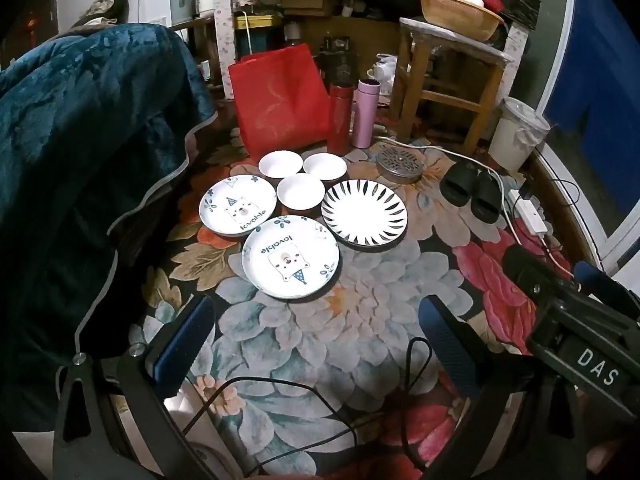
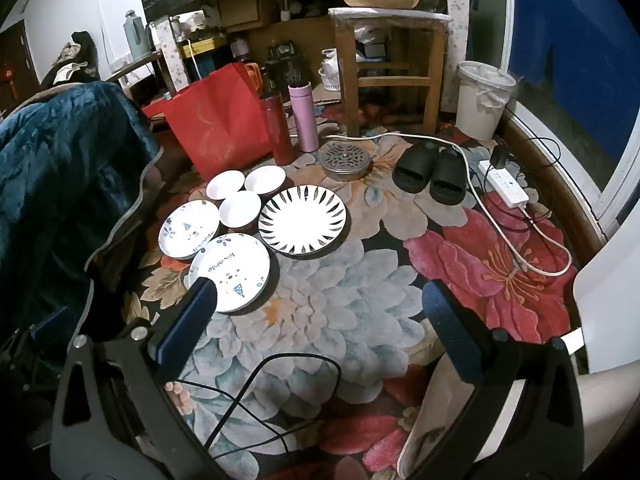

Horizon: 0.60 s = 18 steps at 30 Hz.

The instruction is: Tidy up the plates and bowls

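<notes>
On a floral-patterned surface [image 1: 360, 320] lie three plates and three white bowls. A bear-print plate [image 1: 291, 262] [image 2: 230, 272] is nearest, a second bear plate [image 1: 238, 210] [image 2: 189, 229] sits behind it to the left, and a black-striped plate [image 1: 364, 212] [image 2: 302, 220] lies to the right. The bowls [image 1: 301, 192] [image 2: 240, 208] cluster behind them. My left gripper [image 1: 316, 312] is open and empty, short of the near plate. My right gripper [image 2: 320, 296] is open and empty; its left finger [image 2: 192, 312] overlaps the near bear plate's edge in view.
Behind the dishes stand a red bag [image 1: 280, 100], a red flask [image 1: 340, 118] and a pink flask [image 1: 366, 114]. A round metal lid [image 1: 400, 164], black slippers [image 1: 472, 192], a power strip [image 1: 530, 212], a wooden stool [image 1: 448, 80] and a white bin [image 1: 518, 132] are right. A blue blanket [image 1: 80, 140] is left.
</notes>
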Each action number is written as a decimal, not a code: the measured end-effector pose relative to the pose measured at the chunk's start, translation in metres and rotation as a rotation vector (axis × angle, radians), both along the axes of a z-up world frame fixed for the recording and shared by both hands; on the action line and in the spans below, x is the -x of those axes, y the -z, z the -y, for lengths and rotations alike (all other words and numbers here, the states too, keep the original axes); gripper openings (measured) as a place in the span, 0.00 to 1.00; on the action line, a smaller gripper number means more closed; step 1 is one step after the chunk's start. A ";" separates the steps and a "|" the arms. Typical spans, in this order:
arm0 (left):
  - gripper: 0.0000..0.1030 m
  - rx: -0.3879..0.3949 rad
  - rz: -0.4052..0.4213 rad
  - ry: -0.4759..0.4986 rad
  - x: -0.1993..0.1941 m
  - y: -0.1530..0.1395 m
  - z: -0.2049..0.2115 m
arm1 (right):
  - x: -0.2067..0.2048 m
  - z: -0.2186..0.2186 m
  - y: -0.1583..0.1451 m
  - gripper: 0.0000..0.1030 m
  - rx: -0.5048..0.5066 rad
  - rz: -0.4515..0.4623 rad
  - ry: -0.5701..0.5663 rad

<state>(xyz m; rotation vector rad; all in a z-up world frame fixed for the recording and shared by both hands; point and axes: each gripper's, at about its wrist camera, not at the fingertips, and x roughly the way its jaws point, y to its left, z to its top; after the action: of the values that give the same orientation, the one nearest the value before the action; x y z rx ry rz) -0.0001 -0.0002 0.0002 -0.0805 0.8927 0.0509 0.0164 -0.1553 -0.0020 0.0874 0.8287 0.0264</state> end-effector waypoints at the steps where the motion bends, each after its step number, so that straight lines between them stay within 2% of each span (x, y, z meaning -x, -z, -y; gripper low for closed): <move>1: 0.99 0.001 0.000 -0.001 0.000 0.000 0.000 | 0.000 0.000 0.000 1.00 -0.001 -0.001 0.000; 18: 0.99 -0.003 -0.006 0.003 -0.001 0.000 0.000 | -0.002 0.000 0.002 1.00 -0.006 -0.013 0.001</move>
<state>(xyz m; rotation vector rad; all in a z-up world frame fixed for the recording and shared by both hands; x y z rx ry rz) 0.0008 -0.0005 0.0002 -0.0763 0.8985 0.0493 0.0183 -0.1557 -0.0035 0.0933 0.8417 0.0272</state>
